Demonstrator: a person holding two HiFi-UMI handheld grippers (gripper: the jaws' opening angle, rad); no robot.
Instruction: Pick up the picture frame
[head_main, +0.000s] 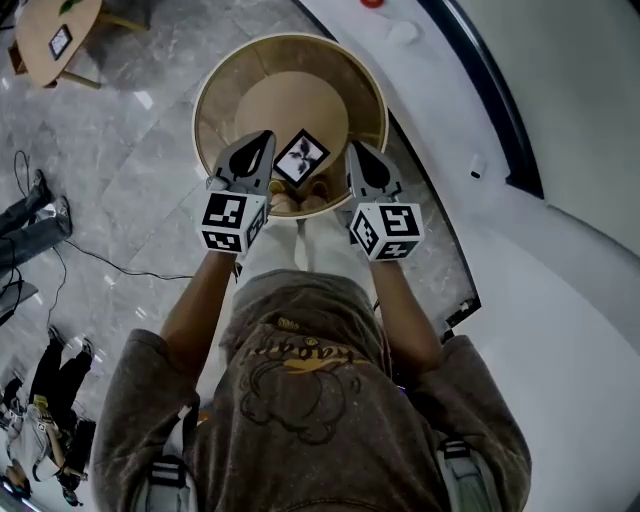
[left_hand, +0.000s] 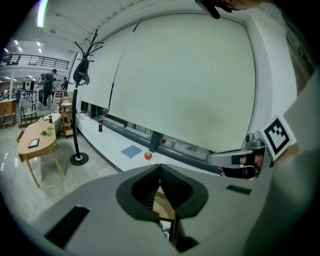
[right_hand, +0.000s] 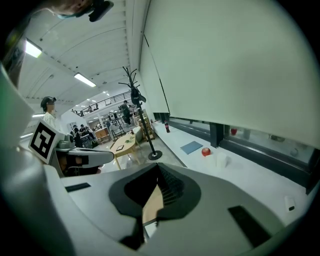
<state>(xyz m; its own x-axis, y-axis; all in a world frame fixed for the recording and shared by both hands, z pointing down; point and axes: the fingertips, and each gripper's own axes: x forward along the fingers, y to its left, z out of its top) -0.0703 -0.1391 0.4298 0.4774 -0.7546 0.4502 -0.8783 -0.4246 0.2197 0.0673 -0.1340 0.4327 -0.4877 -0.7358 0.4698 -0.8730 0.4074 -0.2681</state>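
Note:
The picture frame (head_main: 301, 157), black-edged with a plant print on white, rests on the near part of a round wooden table (head_main: 215, 90), turned like a diamond in the head view. My left gripper (head_main: 262, 138) hangs just left of it and my right gripper (head_main: 356, 150) just right of it, both above the table's near rim. Neither touches the frame. In the left gripper view the left gripper (left_hand: 160, 168) has its jaws shut with nothing in them, and a sliver of the picture frame (left_hand: 167, 228) shows below them. The right gripper (right_hand: 159, 171) is likewise shut and holds nothing.
A white curved ledge (head_main: 540, 270) runs along the right, with a red ball (left_hand: 148, 155) on it. A coat stand (left_hand: 76, 130) and a small wooden table (head_main: 60, 35) stand to the left. A cable (head_main: 110, 265) lies on the marble floor, and people stand at the left edge.

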